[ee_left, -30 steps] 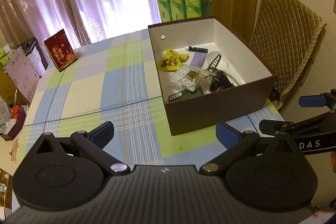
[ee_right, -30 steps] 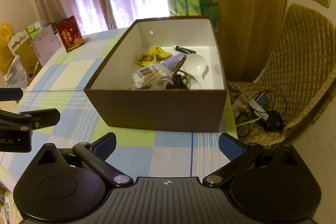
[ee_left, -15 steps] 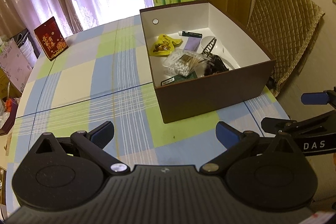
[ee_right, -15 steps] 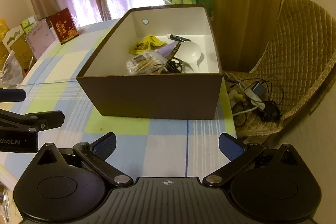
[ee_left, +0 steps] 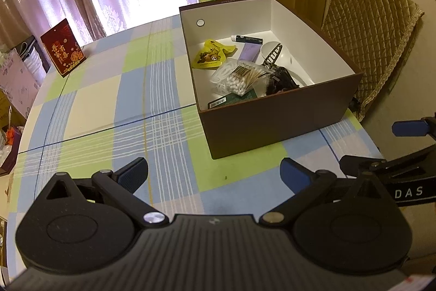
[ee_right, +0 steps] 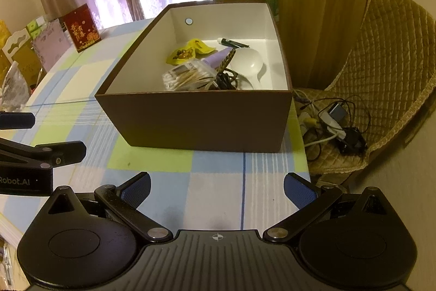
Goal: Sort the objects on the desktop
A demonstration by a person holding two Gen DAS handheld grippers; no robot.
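Checked tablecloth [ee_left: 90,100], brown box [ee_left: 272,119] near its right edge.

I held my left gripper [ee_left: 214,172] and right gripper [ee_right: 216,188] spread wide and empty above the cloth, short of the box. Inside it lay the cotton swab pack [ee_left: 239,77], yellow snack packet [ee_left: 211,57], purple tube [ee_left: 249,52] and white spoon [ee_right: 249,63].

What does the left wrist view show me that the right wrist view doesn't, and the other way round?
Only the left wrist view shows the dark green barcoded packet at the box's near wall and the right gripper's blue-tipped fingers.

Only the right wrist view shows the tangle of cables and chargers on the quilted chair seat.

Both show the brown cardboard box, holding the clear bag of cotton swabs, yellow snack packet and white spoon, plus the red greeting card on the checked tablecloth.
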